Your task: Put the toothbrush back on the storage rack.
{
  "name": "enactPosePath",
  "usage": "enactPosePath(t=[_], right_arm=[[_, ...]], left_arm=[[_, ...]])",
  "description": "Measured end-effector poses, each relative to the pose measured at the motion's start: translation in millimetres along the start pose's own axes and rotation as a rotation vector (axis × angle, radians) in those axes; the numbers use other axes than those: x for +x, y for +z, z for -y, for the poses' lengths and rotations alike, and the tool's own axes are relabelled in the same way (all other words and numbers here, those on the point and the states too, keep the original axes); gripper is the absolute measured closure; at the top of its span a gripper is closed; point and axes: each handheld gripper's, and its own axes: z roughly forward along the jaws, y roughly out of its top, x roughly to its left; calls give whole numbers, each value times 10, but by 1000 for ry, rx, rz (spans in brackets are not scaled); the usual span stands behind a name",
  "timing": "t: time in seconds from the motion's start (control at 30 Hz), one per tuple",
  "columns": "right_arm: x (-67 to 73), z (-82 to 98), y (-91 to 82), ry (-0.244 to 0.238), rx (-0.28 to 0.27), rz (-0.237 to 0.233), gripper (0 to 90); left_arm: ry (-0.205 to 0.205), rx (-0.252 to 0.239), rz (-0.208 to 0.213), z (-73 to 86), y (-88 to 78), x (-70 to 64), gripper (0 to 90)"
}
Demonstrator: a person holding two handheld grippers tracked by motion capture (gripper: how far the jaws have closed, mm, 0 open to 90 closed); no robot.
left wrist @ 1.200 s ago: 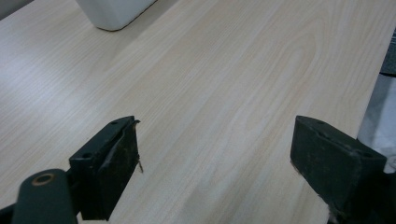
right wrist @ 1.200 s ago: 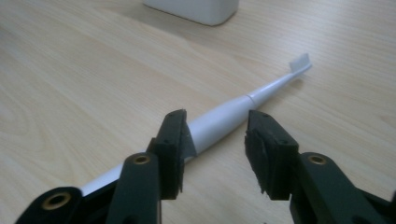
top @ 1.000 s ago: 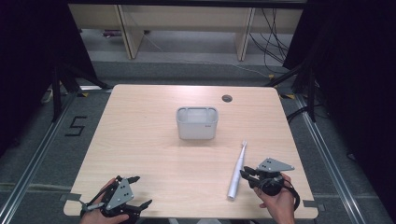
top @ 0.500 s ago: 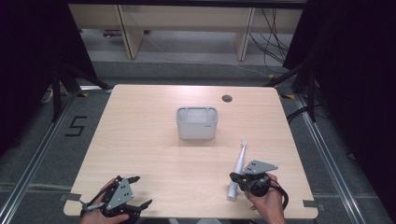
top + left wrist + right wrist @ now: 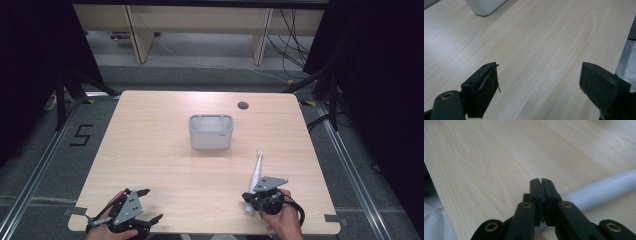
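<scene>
A white toothbrush (image 5: 256, 171) lies on the wooden table (image 5: 150, 150), its thick handle end toward the near edge. My right gripper (image 5: 248, 199) sits low over that handle end. In the right gripper view its jaws (image 5: 541, 181) are pressed together with nothing between them, and the white handle (image 5: 604, 188) passes beneath and to the right of them. My left gripper (image 5: 147, 205) rests at the near left corner with its jaws wide apart over bare wood (image 5: 539, 75). A pale grey bin (image 5: 211, 131) stands at the table's middle.
A round cable hole (image 5: 243, 105) is near the table's far edge. The bin's bottom corner (image 5: 484, 6) shows at the top of the left gripper view. Dark floor and shelving surround the table.
My right gripper has slid left and slightly down, from beside the toothbrush to over its handle end, and its jaws have come together. The left gripper has stayed put.
</scene>
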Motion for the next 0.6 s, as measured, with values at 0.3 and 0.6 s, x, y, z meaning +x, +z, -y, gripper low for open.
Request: enactPosePath(t=[0.3,0.6], right_arm=[[-23,64,-62,8,42,0,878],[-72,109,-105,34,54,26,875]], left_arm=[[1,1,1,1,-3,-1,148],[2,-3,0,1,-4,0,148]])
